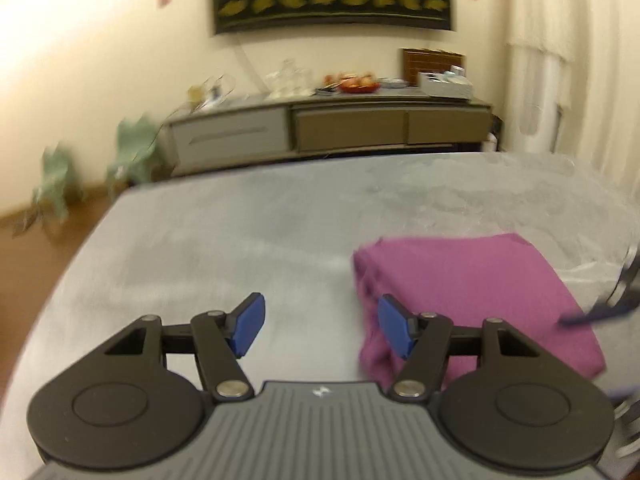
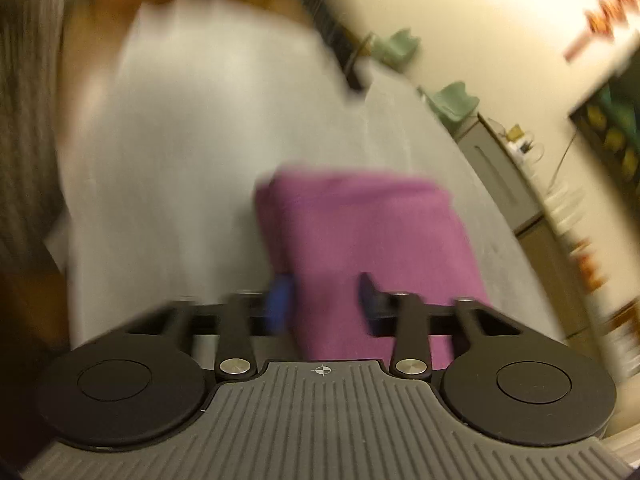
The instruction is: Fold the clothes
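Left gripper (image 1: pixel 321 330) hangs over grey bedspread (image 1: pixel 208 240), 2 blue pads wide apart, holding nothing. Folded purple cloth (image 1: pixel 476 292) lies flat just to its right. Right gripper (image 2: pixel 324 300) (view blurred) gapes above the cloth, also gripping nothing.

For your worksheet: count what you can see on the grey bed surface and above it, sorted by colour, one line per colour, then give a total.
Purple: 1, the folded garment
Blue-padded: 2, the left gripper and the right gripper
Total: 3
Both views are blurred, so anything smaller could be missed.
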The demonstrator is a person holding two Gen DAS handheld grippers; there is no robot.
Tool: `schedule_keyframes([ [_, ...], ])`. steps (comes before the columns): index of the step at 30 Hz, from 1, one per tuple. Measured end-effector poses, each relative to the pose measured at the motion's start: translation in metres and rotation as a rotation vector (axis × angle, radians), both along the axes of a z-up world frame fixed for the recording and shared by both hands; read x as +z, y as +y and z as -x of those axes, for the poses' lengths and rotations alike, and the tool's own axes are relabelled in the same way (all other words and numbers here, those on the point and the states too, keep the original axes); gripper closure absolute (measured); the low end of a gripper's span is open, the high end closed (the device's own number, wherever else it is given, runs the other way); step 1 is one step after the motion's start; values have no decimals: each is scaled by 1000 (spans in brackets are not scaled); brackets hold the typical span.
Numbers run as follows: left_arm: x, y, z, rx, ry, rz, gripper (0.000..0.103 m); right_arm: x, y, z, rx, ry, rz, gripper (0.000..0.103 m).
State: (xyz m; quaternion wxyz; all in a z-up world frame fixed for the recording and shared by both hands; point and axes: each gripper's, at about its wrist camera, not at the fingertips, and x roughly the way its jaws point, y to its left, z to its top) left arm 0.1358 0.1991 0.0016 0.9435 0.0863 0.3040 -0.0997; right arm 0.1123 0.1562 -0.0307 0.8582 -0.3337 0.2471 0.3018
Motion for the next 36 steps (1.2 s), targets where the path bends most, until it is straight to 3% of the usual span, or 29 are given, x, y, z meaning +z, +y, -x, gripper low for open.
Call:
schedule_keyframes([
  [2, 0, -19, -26, -48, -1, -12, 40, 32, -29, -17, -53, 59, -181, 53],
  [4, -5, -39, -49, -82, 29, 2, 40, 36, -52, -42, -156, 94, -267, 53],
  [6, -15, -58, -67, -93, 74, 8, 40, 16, -62, -64, -236, 154, -272, 54],
  [9, -36, -80, -86, -75, 149, -20, 40, -15, -60, -70, -217, 223, -212, 56],
  [14, -55, -85, -97, -36, 189, -33, 39, -12, -66, -84, -191, 317, -192, 53],
  [18, -56, -80, -98, -21, 197, -12, 36, -3, -76, -107, -274, 247, -277, 50],
  [22, -59, -70, -99, -3, 215, 31, 32, -29, -91, -124, -348, 337, -348, 41],
  [24, -58, -67, -97, 4, 217, 41, 32, -25, -95, -124, -365, 351, -375, 41],
  [27, -56, -65, -93, 8, 206, 31, 32, -16, -95, -116, -364, 298, -372, 42],
  [32, -57, -62, -89, 18, 203, 50, 31, -34, -90, -102, -334, 283, -328, 39],
  [36, -51, -63, -77, 40, 185, 54, 38, -13, -94, -94, -356, 277, -388, 40],
])
